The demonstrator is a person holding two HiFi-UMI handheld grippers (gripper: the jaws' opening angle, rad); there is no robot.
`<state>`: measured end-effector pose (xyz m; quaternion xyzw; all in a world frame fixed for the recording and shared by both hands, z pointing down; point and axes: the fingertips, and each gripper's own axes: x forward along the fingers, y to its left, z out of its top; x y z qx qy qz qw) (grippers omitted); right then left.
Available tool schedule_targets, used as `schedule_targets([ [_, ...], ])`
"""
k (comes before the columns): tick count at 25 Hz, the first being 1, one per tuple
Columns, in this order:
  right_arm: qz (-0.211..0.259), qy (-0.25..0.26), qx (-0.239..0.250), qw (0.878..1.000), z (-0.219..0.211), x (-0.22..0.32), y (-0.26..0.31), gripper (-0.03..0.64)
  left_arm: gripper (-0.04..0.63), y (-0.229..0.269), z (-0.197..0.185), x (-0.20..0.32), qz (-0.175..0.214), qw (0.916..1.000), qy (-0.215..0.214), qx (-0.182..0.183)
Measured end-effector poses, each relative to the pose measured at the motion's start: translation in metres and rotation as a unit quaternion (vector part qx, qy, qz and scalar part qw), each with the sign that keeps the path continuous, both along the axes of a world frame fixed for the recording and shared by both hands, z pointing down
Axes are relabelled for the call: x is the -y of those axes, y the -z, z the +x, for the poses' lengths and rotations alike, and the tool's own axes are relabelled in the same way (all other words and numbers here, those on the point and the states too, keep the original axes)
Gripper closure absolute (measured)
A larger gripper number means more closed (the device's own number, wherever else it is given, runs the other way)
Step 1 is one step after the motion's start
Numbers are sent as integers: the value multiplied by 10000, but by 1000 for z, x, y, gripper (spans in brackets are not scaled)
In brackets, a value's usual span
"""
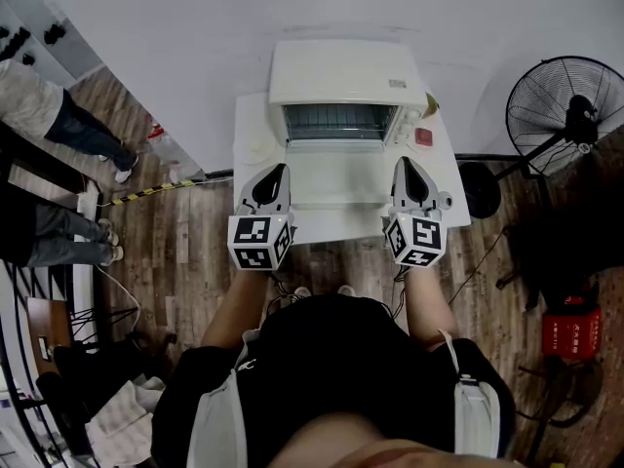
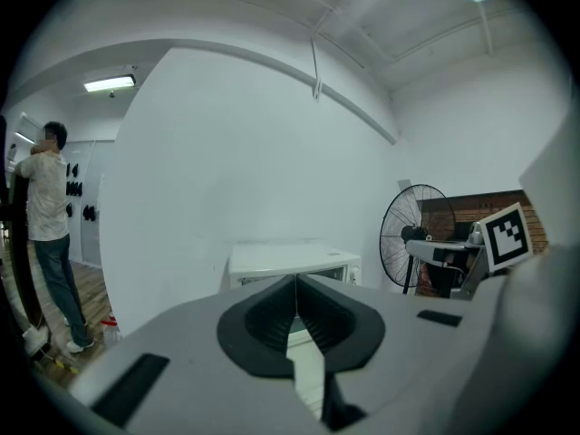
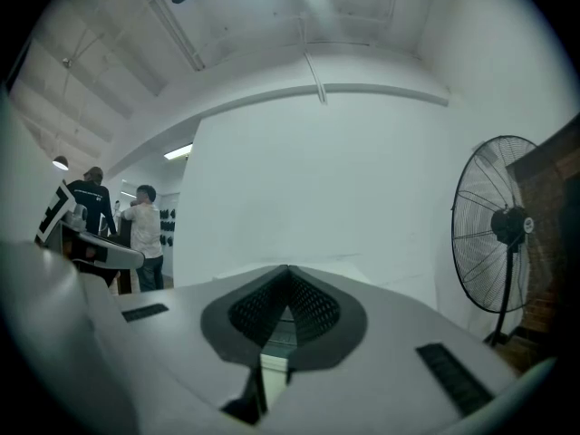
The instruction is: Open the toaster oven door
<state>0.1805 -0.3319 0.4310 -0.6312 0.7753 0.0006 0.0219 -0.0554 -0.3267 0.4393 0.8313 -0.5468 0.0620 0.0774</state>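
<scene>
The white toaster oven (image 1: 346,71) stands on a small white table (image 1: 252,130) against the wall. Its door (image 1: 336,175) lies folded down toward me, and the wire rack (image 1: 339,122) inside shows. My left gripper (image 1: 277,171) hovers beside the door's left edge, jaws shut and empty. My right gripper (image 1: 404,167) hovers beside the door's right edge, also shut on nothing. In the left gripper view the shut left gripper (image 2: 295,280) points at the oven (image 2: 292,263). In the right gripper view the right gripper (image 3: 288,269) shows its jaws closed, with the oven mostly hidden behind them.
A black pedestal fan (image 1: 567,115) stands right of the table, also seen as the fan (image 3: 507,229) in the right gripper view. People stand at the far left (image 1: 58,115). A red box (image 1: 571,331) sits on the wood floor at right.
</scene>
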Motion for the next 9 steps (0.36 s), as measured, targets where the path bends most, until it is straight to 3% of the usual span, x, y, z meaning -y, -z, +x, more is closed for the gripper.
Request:
schedule_targets([
  [9,-73,27,36,10000,-2,-8,-2,615,580,1,-1,-8,10,10000,-25,2],
])
